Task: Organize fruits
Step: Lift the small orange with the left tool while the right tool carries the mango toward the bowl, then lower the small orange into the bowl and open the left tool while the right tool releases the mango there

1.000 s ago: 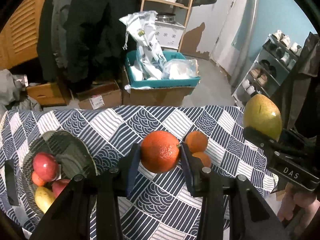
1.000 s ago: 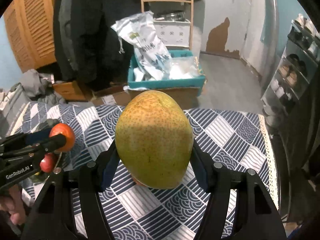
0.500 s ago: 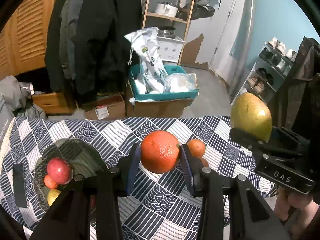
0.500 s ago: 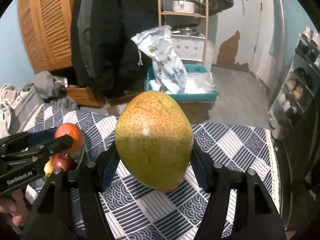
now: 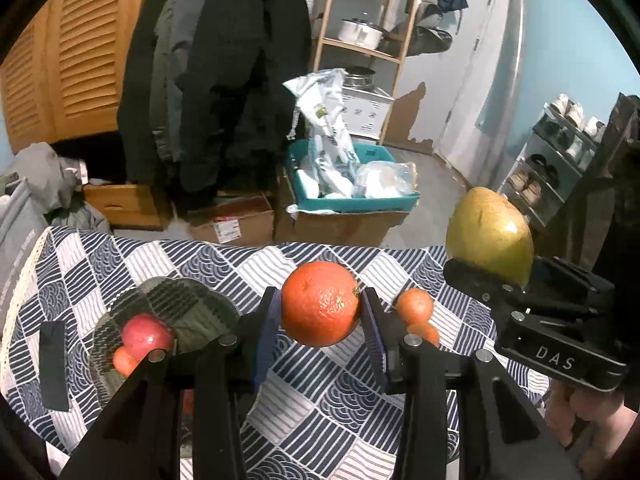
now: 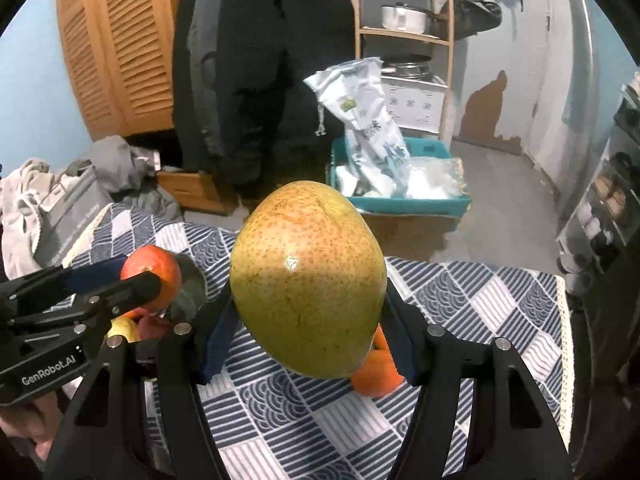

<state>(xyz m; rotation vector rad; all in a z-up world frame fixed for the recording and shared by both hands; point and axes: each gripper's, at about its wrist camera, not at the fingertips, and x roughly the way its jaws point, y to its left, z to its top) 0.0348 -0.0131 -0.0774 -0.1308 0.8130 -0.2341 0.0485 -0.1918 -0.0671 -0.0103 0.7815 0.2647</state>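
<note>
On left hand-held gripper (image 6: pixel 158 280) "GenRobot.AI", clamps orange (image 5: pixel 320 303); right hand-held gripper (image 5: pixel 480 268) "DAS", clamps pear (image 6: pixel 308 280).

Dim, cool indoor light with strong fisheye bending and black corners toward every rim. A small glare spot sits on the speckled yellow-green pear (image 6: pixel 308 280), lit from 12 o'clock. The dark hanging coats (image 5: pixel 224 80) lose detail; focus is slightly soft throughout.
</note>
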